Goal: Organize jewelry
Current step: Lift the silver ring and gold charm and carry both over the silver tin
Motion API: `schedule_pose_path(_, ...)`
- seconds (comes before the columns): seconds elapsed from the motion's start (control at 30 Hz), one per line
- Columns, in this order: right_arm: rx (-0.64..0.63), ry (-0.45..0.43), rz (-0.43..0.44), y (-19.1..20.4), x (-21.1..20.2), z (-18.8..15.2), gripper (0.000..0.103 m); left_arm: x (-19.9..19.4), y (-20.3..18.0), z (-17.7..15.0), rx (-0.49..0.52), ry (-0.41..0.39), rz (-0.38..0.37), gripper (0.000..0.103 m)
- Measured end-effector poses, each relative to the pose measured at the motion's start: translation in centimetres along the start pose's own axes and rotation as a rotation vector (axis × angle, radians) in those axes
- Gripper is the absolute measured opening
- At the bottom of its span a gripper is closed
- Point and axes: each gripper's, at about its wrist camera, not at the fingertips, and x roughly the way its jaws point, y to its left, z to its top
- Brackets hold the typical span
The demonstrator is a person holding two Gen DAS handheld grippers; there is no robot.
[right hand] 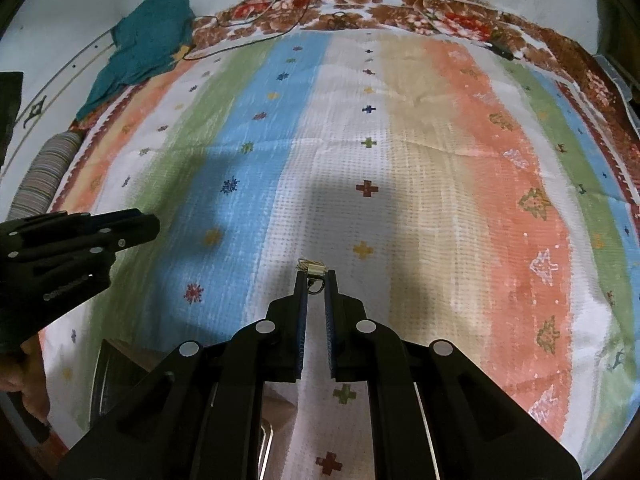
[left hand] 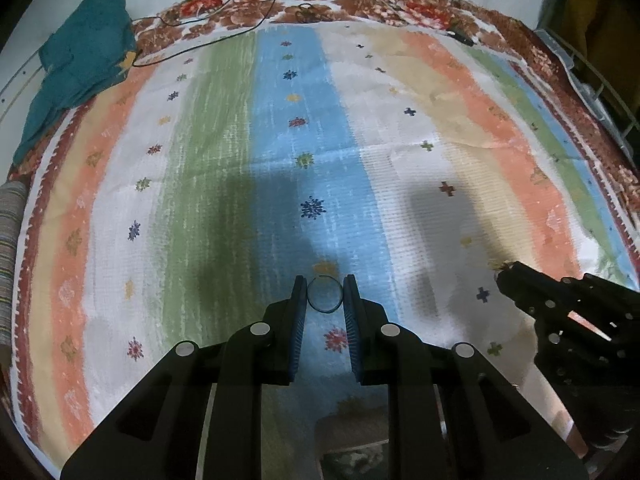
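two grippers hang above the striped bedsheet (left hand: 400, 128). left gripper (left hand: 324, 294) pinches a thin ring (left hand: 324, 295). right gripper (right hand: 316, 280) is clamped on a small gold earring (right hand: 313, 269).

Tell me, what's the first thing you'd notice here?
The big striped bedspread with tiny flowers and crosses fills both views. In the middle, the left gripper pinches a thin round ring, and the right gripper pinches a small gold earring. A teal cloth lies crumpled at the far left corner.
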Motion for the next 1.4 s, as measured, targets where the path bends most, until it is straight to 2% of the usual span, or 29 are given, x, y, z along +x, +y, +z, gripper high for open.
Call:
schedule_pose_path(0.4, -0.018, -0.081, -0.029, 0.6, -3.1, -0.7, 0.01, -3.1, -0.5, -0.7, 0.007, -0.082, -0.018, 0.018)
schedule_pose_path(0.57, -0.017, -0.115, -0.023, 0.8, -4.3, -1.2, 0.01, -4.3, -0.4, -1.2, 0.008, -0.112, -0.013, 0.018)
schedule_pose_path(0.7, -0.032, -0.149, -0.053, 1.2, -5.3, -1.5, 0.01, -5.5, -0.7, -1.8, 0.023, -0.142, -0.001, 0.018)
schedule_pose_path(1.07, -0.054, -0.193, -0.014, 2.4, -7.9, -2.7, 0.01, -9.1, -2.1, -3.6, 0.064, -0.224, -0.018, 0.018)
schedule_pose_path(1.4, -0.078, -0.217, 0.033, 3.5, -9.8, -4.3, 0.01, -10.8, -2.8, -5.2, 0.083, -0.248, -0.037, 0.018)
